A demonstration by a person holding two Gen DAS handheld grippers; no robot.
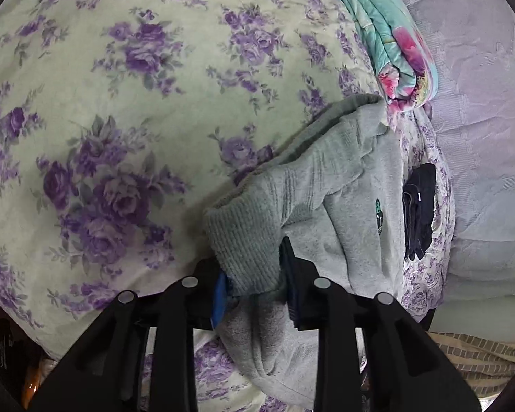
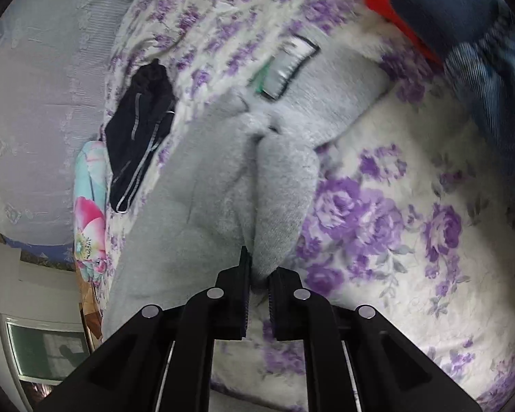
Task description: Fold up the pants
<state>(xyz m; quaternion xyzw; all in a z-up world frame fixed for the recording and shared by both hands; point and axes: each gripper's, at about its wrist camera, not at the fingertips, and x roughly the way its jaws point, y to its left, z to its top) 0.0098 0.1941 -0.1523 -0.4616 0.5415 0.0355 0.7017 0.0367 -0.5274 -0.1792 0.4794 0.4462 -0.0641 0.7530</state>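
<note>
pants (image 1: 343, 185) waistband hidden, logo patch (image 2: 288, 65) blurred

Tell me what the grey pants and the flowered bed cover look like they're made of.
The grey pants look like soft fleece or sweatshirt knit: a fuzzy matte nap, with a ribbed knit cuff. The flowered bed cover looks like smooth woven cloth, perhaps cotton, matte, with printed purple roses; the fibre itself can't be told.

Spread on the bedsheet (image 1: 120, 103) ahead of the fingers: sweatpants (image 1: 353, 178), ribbed cuff (image 1: 243, 240) between the left fingers (image 1: 286, 257); folded dark garment (image 1: 419, 209) just right, rolled quilt (image 1: 388, 41) beyond.
</note>
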